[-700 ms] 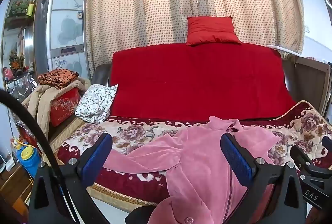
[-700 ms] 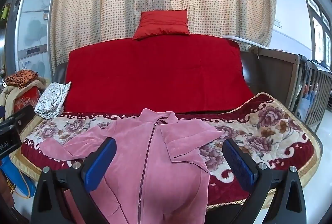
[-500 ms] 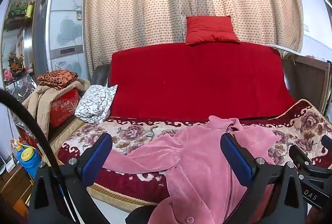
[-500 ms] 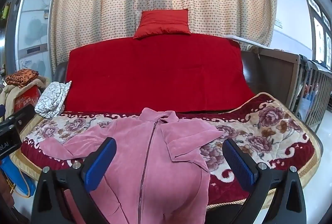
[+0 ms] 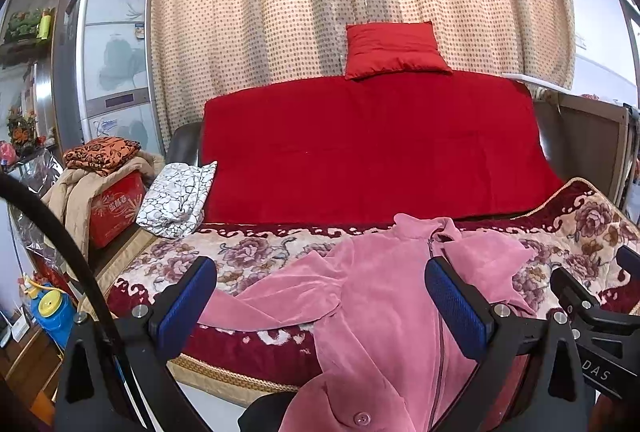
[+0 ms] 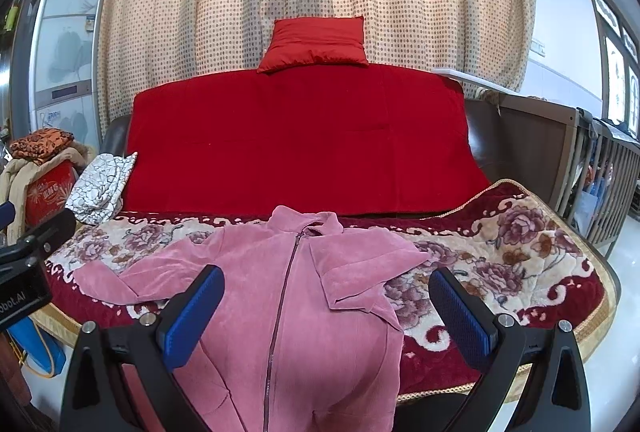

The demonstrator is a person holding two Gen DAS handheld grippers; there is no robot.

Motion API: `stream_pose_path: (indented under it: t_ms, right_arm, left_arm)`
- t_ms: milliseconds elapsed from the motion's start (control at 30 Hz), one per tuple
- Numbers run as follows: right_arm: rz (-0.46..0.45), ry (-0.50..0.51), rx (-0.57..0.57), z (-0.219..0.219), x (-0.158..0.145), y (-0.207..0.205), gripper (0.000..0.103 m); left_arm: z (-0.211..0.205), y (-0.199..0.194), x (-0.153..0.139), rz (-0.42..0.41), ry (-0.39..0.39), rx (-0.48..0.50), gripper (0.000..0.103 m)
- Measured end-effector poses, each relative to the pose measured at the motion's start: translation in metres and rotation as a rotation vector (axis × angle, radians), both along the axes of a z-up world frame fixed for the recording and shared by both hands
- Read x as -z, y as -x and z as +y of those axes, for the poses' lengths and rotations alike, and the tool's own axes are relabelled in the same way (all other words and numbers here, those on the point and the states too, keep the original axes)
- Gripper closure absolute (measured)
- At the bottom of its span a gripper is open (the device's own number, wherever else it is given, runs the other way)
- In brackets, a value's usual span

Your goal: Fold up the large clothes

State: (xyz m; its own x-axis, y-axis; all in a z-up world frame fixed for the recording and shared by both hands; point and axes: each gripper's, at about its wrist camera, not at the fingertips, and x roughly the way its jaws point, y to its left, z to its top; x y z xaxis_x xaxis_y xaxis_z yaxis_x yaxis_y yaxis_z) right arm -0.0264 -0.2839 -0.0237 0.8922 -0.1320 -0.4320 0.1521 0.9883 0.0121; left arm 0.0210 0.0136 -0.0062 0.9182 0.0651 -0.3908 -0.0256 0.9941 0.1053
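Left wrist view: the left gripper is held with its blue-padded fingers spread wide, and nothing is gripped between them. A pink jacket is seen laid front-up on a flowered blanket that covers the seat of a sofa, with the hem draped over the front edge toward the camera. One sleeve is stretched out flat to the left across the blanket. A red throw is spread over the sofa back, and a red cushion is set on top of it against dotted curtains. A white patterned bundle is propped at the left end of the seat. From the right wrist view, the right gripper is likewise held wide apart and empty, above the lower part of the jacket. The zipper is seen closed up the middle, and the other sleeve is folded inward over the chest.
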Motion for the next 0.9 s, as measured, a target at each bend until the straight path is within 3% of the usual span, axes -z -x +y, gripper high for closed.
stream_pose_path:
  t_ms: [533, 900]
  right_arm:
    - [0.017, -0.015, 0.005, -0.002, 0.007, -0.004, 0.000]
    - [0.098, -0.020, 0.005, -0.006, 0.020, -0.018, 0.000]
  left_arm:
    - [-0.006, -0.003, 0.011, 0.027, -0.012, 0.022, 0.000]
    - [-0.009, -0.017, 0.024, 0.066, -0.012, 0.019, 0.000]
